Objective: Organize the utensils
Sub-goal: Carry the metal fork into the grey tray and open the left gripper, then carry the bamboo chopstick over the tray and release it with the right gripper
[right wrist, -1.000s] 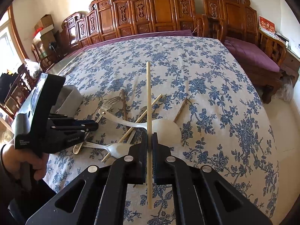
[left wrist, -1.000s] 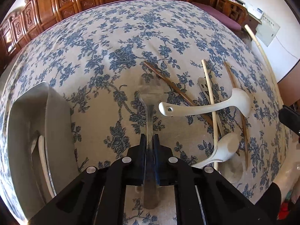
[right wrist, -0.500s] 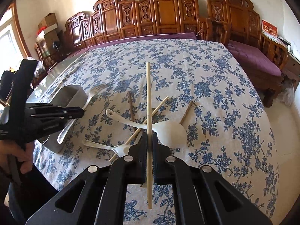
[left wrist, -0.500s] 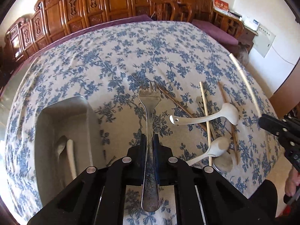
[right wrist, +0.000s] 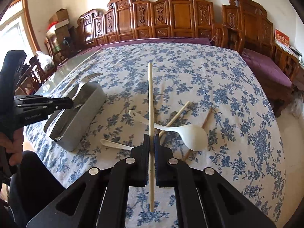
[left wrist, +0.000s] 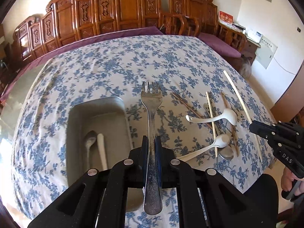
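Note:
My left gripper is shut on a metal fork, tines pointing away, in the air beside the right rim of a metal tray. In the tray lie a metal spoon and a white spoon. My right gripper is shut on a pale chopstick, held above the pile. In the right wrist view the left gripper holds the fork over the tray. The left wrist view has the right gripper at the right edge.
On the floral tablecloth lie two white spoons, a metal spoon, a pale chopstick and brown chopsticks. Carved wooden chairs line the far side. A person's hand grips the left handle.
The left gripper rose with the fork and moved left toward the tray, which now shows in full. The right gripper shifted slightly, still holding the chopstick.

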The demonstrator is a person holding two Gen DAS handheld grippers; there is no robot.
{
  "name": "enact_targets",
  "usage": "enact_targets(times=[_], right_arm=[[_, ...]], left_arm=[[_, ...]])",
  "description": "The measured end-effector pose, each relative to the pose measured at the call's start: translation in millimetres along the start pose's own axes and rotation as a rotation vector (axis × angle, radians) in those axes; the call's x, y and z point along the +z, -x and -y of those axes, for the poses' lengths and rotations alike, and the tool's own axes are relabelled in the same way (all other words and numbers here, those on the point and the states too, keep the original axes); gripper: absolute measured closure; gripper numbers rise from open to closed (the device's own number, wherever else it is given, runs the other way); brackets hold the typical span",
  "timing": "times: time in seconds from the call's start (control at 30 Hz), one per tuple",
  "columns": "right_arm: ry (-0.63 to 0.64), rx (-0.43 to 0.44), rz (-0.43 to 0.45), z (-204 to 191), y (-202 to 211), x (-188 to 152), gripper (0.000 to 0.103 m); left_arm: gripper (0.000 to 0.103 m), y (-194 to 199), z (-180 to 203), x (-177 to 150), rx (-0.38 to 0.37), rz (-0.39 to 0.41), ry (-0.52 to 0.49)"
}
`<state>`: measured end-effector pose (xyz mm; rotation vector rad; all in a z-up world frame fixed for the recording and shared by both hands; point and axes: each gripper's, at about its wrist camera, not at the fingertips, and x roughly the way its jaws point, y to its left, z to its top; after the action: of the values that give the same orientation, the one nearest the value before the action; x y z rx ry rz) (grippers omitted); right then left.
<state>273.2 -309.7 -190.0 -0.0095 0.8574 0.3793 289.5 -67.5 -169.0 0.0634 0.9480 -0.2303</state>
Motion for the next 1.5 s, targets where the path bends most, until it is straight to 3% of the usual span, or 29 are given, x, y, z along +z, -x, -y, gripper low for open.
enact_targets(times=[0.37,0.67,1.23,1.5], right_arm=[[0.035,0.021,0.003,-22.6,0.0,0.0,0.097],[0.052,0.033,-0.003,-36.7,-10.3,4.1,0.097],[0.075,0.062,-0.029,-67.2,-33.0,11.3,0.097],[0.068,0.081,-0.032,-87.9,-36.9,20.6,0.097]], left_arm=[[0.096,1.9,-46.3,-9.3,0.038,0.010,0.061],[0.096,-28.5,-78.0,-22.6,0.071,-0.048,0.095],[0.096,-61.3,-88.0,-33.7,0.089,-0.118,0.089],[0.096,-41.1,-89.0,-31.7,0.073,-0.045,0.084]])
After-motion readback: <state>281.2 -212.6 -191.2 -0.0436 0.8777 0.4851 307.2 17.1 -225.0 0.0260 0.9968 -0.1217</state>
